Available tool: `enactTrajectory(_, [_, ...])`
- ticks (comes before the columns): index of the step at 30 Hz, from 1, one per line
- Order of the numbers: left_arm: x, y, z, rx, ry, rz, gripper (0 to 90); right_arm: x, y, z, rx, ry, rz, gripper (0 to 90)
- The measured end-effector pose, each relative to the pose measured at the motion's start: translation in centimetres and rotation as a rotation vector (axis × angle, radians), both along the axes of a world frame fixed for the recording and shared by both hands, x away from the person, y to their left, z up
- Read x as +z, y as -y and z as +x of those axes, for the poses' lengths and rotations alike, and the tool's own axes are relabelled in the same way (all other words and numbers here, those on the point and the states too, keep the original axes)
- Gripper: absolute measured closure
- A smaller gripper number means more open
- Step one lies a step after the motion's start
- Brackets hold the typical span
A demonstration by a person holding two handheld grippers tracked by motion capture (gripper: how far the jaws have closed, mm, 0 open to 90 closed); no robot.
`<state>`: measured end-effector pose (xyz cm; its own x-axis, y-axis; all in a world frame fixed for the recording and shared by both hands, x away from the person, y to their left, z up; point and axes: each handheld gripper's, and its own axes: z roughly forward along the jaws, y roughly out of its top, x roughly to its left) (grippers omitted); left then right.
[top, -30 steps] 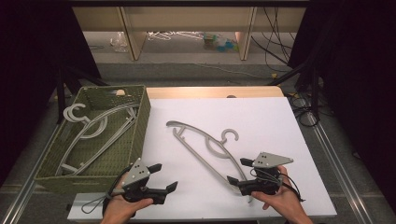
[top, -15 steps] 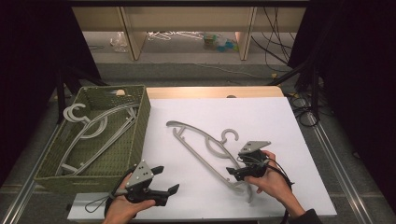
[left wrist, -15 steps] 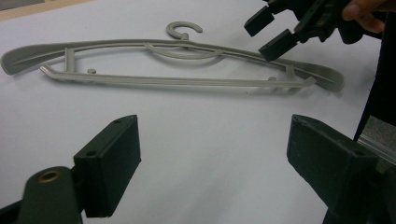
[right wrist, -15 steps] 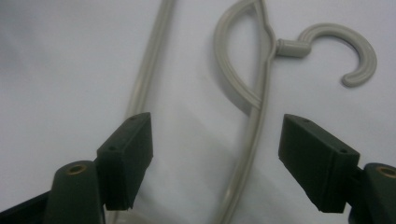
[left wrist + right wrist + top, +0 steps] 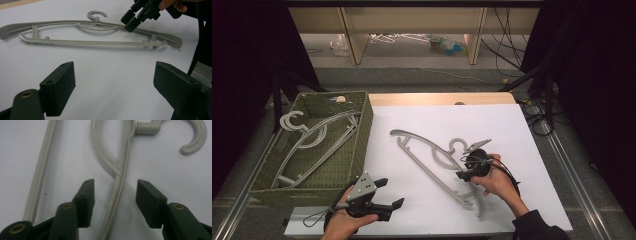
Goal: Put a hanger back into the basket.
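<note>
Hanger (image 5: 432,160) of grey plastic, lying flat on the white table sheet (image 5: 522,130) to the right of the green woven basket (image 5: 362,130), not yet lifted. Two more grey hangers (image 5: 312,140) already resting inside that basket, so judged partway through a sort: some stowed, this one still to be grasped, carried left over the basket wall and dropped in. Right gripper (image 5: 464,175) down on the hanger's shoulder arm, just below the hook (image 5: 455,146), jaws half open and just been closing, the arm running between them but pads (image 5: 86,202) standing clear on either side; no grip made yet. Left gripper (image 5: 389,192) held idle near the front edge of the sheet, just right of the basket's near corner, jaws wide apart with nothing between. From the high view: basket, its contents and both hands in relation to the hanger, though too coarse to tell whether the right pads touch. From the right gripper view: the gap on both sides of the arm (image 5: 120,195) plain, plus the looped inner bar joining it and the hook's stem (image 5: 147,127) above. From the left gripper view: hanger side-on, whole length flat against the sheet (image 5: 100,82), crossbar (image 5: 95,43) and small notches visible, and the right gripper's tips (image 5: 133,20) meeting the top arm from above, right of the hook.
</note>
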<state>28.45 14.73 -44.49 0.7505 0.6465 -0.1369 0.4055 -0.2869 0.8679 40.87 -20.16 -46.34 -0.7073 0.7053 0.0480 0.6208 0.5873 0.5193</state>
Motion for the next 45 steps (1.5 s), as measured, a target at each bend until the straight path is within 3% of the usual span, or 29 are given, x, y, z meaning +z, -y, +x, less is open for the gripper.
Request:
enactTrajectory(6, [0.0, 0.0, 0.1, -0.012, 0.002, 0.009, 17.7, -0.1, -0.4, 0.7, 0.034, -0.027, -0.037, 62.2])
enactTrajectory(8, [-0.1, 0.0, 0.0, -0.001, -0.005, -0.007, 18.0, -0.3, -0.6, 0.8, 0.044, -0.034, -0.067, 64.9])
enactTrajectory(13, [-0.2, 0.0, 0.1, -0.002, -0.011, -0.005, 18.1, -0.1, -1.0, 1.1, 0.053, -0.044, -0.111, 68.4])
enactTrajectory(28, [-0.3, -0.2, 0.1, 0.001, -0.012, -0.010, 18.6, 0.2, -1.3, 2.2, 0.031, -0.111, -0.139, 76.1])
enactTrajectory(35, [-0.4, -0.2, 0.2, 0.000, -0.012, -0.011, 18.8, 0.2, -1.3, 2.2, 0.027, -0.102, -0.142, 80.6])
enactTrajectory(45, [-0.4, -0.3, 0.3, 0.006, -0.009, -0.001, 19.2, 0.4, -1.4, 2.0, 0.094, -0.060, -0.180, 82.4])
